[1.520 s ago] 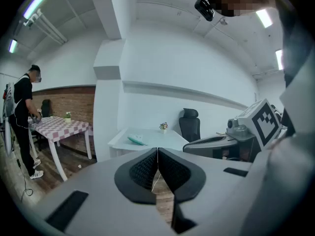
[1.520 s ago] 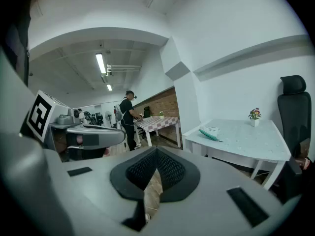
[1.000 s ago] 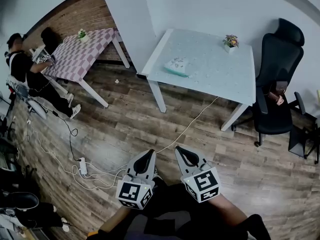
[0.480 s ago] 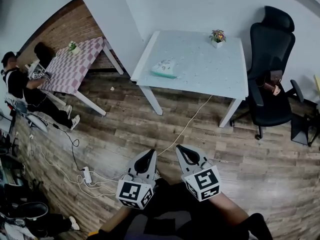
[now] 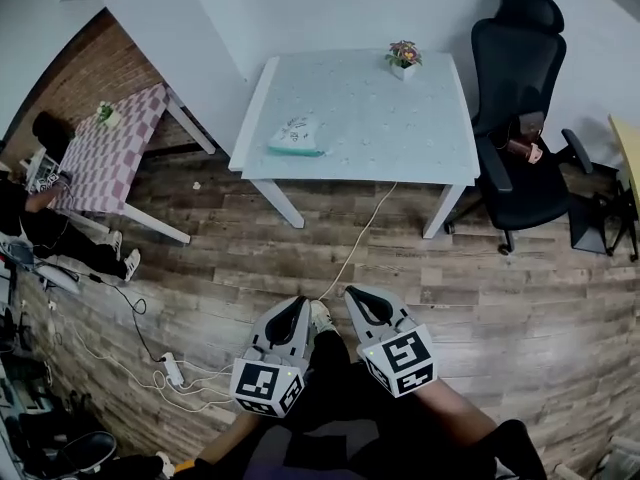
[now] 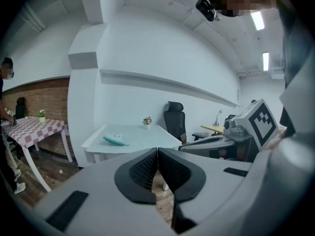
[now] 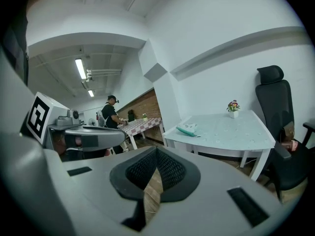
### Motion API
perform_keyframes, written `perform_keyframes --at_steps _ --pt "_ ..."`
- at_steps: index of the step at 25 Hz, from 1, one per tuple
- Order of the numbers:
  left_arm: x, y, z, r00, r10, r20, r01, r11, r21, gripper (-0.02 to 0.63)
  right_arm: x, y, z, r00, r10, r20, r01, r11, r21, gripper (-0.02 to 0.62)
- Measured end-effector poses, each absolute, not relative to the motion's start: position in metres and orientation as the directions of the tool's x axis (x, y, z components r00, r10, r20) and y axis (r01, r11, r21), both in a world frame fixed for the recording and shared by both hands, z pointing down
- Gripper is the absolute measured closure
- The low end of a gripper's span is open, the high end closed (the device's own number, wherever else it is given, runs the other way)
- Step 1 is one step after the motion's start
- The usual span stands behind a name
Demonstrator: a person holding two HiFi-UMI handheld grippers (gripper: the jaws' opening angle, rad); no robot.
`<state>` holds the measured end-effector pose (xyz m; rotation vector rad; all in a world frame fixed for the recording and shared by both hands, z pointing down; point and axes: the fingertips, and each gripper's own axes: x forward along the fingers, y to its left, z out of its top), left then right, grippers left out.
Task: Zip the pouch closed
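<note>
A: Where is the pouch lying?

B: The pouch [image 5: 296, 136] is lying flat on the white worktop [image 5: 400, 118], close to its nine o'clock edge. It is pale with a green edge, and it is showing too small to tell whether the zip is open. From the two grippers it is sitting at about twelve o'clock, well apart from both.

A: What are the jaws doing?

B: The left gripper [image 5: 298, 305] is holding its jaws pressed together, the ribbed pads meeting at the tips with nothing between them. The right gripper [image 5: 357, 295] is doing the same, pinching nothing. Both are hanging side by side over the wooden floor [image 5: 520, 298], pointing toward twelve o'clock.

A: Is anything else standing on the worktop?

B: A small flowerpot [image 5: 403, 56] is standing near the twelve o'clock edge, well apart from the pouch.

A: And around it?

B: A black office chair [image 5: 515, 118] is standing at three o'clock, just beside the worktop. A checked table [image 5: 110, 148] is standing at nine o'clock by a brick wall [image 5: 90, 78], and a person [image 7: 109, 113] is standing at it. A pale cable [image 5: 355, 248] is running across the floor from under the worktop toward the grippers. A power strip [image 5: 170, 368] is lying at eight o'clock of the left gripper.
</note>
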<state>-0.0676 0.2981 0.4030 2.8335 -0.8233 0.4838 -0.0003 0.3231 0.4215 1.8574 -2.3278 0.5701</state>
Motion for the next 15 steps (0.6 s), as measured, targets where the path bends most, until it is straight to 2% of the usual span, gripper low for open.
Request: perform_keyframes --at_steps 15 --pt "-0.056 0.136 0.413 0.872 -0.361 0.331 -0.42 -0.899 0.125 0.595 0.011 0.182 0.424 -0.072 -0.908 0.413 -0.989 0.011 -0.149 0.578"
